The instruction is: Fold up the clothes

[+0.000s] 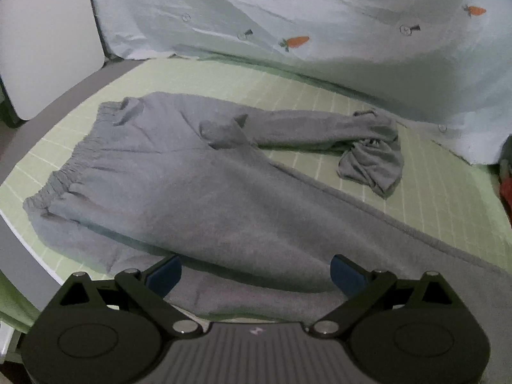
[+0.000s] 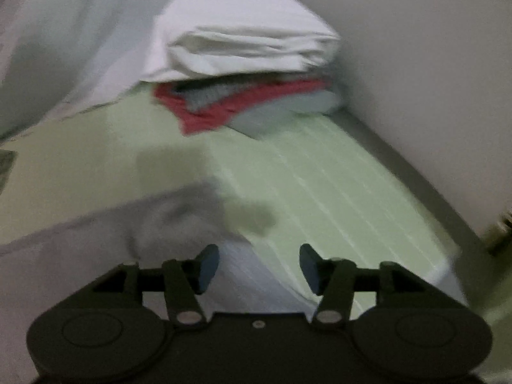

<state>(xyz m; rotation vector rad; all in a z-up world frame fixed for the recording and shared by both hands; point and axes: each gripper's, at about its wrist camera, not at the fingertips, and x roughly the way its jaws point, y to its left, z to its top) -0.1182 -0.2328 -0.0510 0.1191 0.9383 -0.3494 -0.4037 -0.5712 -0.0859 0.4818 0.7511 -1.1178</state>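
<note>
Your left gripper point(image 1: 256, 275) hangs with its jaws spread wide over the near leg of the grey sweatpants point(image 1: 192, 188), which lie flat on the green gridded sheet point(image 1: 416, 198), waistband to the left and the far leg's cuff bunched at the right. Your right gripper point(image 2: 259, 267) is released too, pads apart and gripping nothing, above the pants' near leg end. Beyond it sits a stack of folded clothes point(image 2: 249, 73), blurred.

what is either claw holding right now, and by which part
Nothing. The left claw stands open over the grey trousers, pads apart. The right claw is open too, nothing between its pads.
</note>
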